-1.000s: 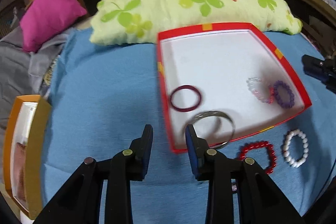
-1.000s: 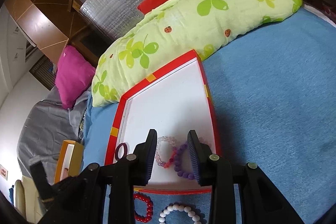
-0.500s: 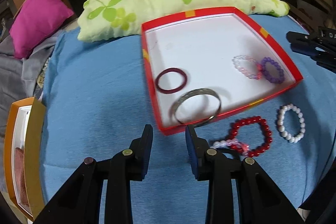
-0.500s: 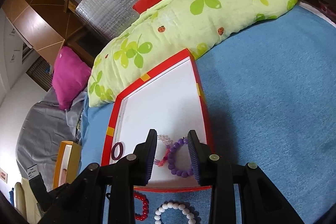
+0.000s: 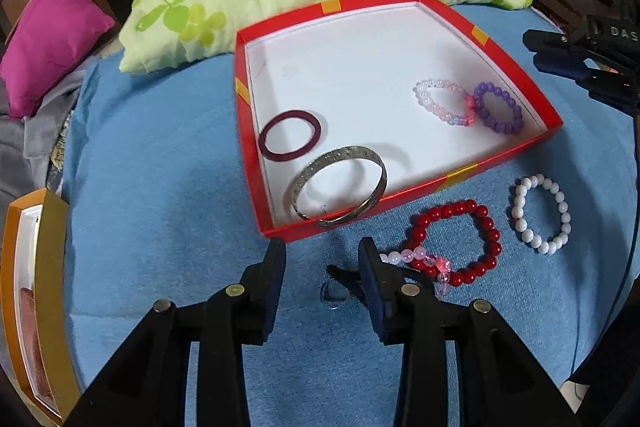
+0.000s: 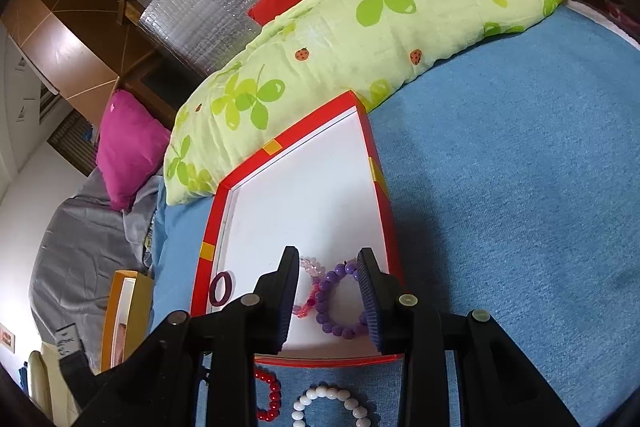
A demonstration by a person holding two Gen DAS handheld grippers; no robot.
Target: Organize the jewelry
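In the left wrist view, the left gripper point(image 5: 322, 259) hangs released over the blue blanket point(image 5: 160, 195), before the red tray point(image 5: 516, 151) whose near rim props a silver bangle point(image 5: 339, 187). In the right wrist view, the right gripper point(image 6: 329, 287), released, hovers over the purple bead bracelet point(image 6: 340, 301) in the tray.

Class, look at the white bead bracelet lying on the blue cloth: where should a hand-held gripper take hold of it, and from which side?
Grip one side of the white bead bracelet, straddling its bead strand. It lies flat as an open loop on the blue cloth, so come straight down, one finger inside the loop and one outside. The right hand-held gripper looks nearer.
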